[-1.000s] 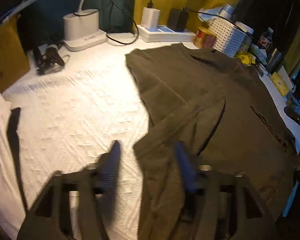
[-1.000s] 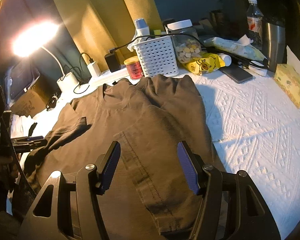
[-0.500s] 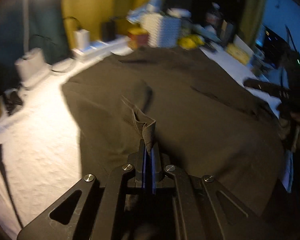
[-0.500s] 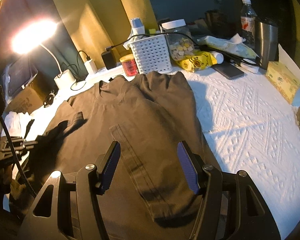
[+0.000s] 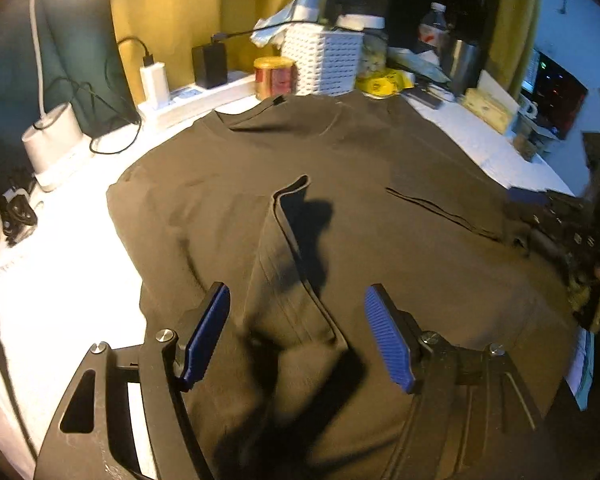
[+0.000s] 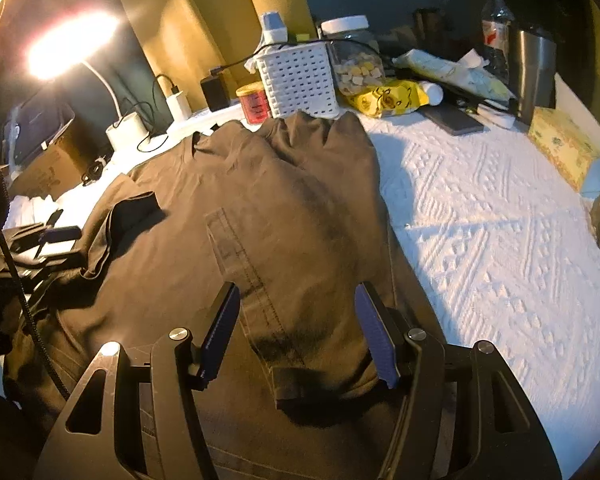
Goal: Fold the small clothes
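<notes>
— Where do we see the shirt?

— The dark T-shirt (image 5: 380, 220) lies flat on the white cover (image 6: 500, 260), both sleeves folded inward.

— And our grippers?

— Our left gripper (image 5: 298, 336) has just been opening; the sleeve lies below it, not pinched. Our right gripper (image 6: 298, 332) stands open above the other sleeve.
</notes>
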`<state>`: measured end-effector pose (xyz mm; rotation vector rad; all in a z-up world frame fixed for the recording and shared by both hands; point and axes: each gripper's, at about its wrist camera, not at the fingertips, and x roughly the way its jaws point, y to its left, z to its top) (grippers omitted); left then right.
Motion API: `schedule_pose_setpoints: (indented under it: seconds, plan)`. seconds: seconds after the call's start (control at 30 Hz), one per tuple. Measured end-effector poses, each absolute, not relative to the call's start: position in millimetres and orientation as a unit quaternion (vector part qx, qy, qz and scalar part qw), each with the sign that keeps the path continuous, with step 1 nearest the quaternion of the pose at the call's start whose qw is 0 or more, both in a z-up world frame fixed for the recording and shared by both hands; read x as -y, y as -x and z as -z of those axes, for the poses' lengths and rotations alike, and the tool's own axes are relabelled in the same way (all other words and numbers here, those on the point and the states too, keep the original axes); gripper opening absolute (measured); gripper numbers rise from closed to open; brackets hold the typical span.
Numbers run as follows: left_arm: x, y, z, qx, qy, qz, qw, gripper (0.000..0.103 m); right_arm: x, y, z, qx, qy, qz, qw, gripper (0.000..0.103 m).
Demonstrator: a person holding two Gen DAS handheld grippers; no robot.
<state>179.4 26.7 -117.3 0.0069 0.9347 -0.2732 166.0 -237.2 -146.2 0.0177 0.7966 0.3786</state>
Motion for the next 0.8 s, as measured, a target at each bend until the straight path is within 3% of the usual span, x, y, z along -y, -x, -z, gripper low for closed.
schedule_pose_setpoints:
  seconds: [0.23, 0.8]
  plan:
    - [-5.0, -180.5, 134.1, -0.478, -0.011, 0.177, 0.86, 0.07, 223.2, -162.3, 160.5, -0.417, 0.011, -0.208, 0.885, 0.063]
    - [-4.0, -120.1, 96.3, -0.425, 0.004, 0.199, 0.883, 0.07, 234.6, -118.2, 141.7, -0.4, 0.017, -0.186, 0.898, 0.063]
